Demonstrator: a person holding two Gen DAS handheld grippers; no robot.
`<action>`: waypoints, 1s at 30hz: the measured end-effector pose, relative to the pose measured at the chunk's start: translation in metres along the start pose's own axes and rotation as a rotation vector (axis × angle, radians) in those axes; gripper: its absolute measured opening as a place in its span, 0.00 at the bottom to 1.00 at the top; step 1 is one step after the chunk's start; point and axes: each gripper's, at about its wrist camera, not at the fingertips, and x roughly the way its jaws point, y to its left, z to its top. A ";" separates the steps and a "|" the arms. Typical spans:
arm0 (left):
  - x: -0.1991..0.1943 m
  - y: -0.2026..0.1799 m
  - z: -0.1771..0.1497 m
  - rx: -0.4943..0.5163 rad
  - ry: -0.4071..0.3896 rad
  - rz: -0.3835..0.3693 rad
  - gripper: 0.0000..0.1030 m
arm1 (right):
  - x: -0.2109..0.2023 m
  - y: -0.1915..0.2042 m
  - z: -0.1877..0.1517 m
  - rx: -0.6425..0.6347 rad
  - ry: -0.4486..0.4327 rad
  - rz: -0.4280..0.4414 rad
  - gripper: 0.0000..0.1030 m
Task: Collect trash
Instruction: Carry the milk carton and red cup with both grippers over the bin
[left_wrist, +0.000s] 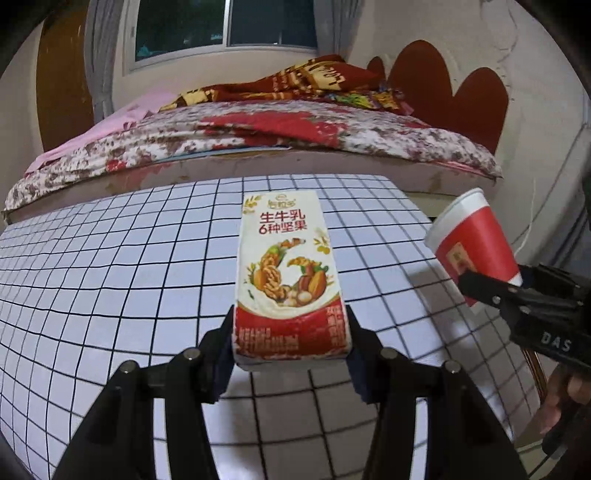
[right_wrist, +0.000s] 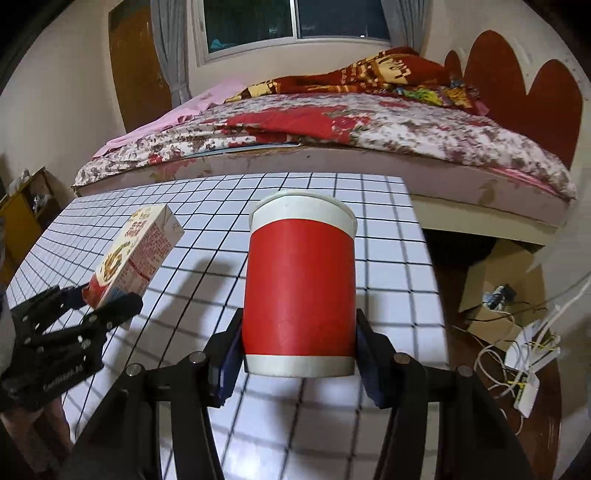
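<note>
A milk carton (left_wrist: 286, 266) with red and white print of nuts is lifted above the checked tablecloth (left_wrist: 110, 258), and my left gripper (left_wrist: 290, 325) is shut on its lower end. At the right edge of the left wrist view, the red paper cup (left_wrist: 476, 240) tilts in my right gripper (left_wrist: 491, 291). In the right wrist view the red paper cup (right_wrist: 299, 288) with white rims stands upright between the pads, my right gripper (right_wrist: 299, 332) shut on it near its base. The carton (right_wrist: 138, 251) and left gripper (right_wrist: 107, 299) show at the left, over the tablecloth (right_wrist: 388, 258).
A bed (right_wrist: 369, 129) with floral covers runs along the table's far side. On the floor to the right are a cardboard box (right_wrist: 495, 295) and tangled white cables (right_wrist: 524, 369). A yellow shelf (right_wrist: 22, 218) stands at the left. A hand (left_wrist: 561, 398) holds the right gripper.
</note>
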 end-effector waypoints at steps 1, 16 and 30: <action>-0.004 -0.002 -0.001 0.004 -0.006 -0.005 0.51 | -0.007 -0.002 -0.003 0.001 -0.005 -0.003 0.54; -0.067 -0.033 -0.025 0.090 -0.082 -0.026 0.51 | -0.114 -0.031 -0.053 0.022 -0.098 -0.030 0.55; -0.118 -0.094 -0.053 0.154 -0.132 -0.099 0.51 | -0.188 -0.061 -0.101 0.062 -0.161 -0.055 0.55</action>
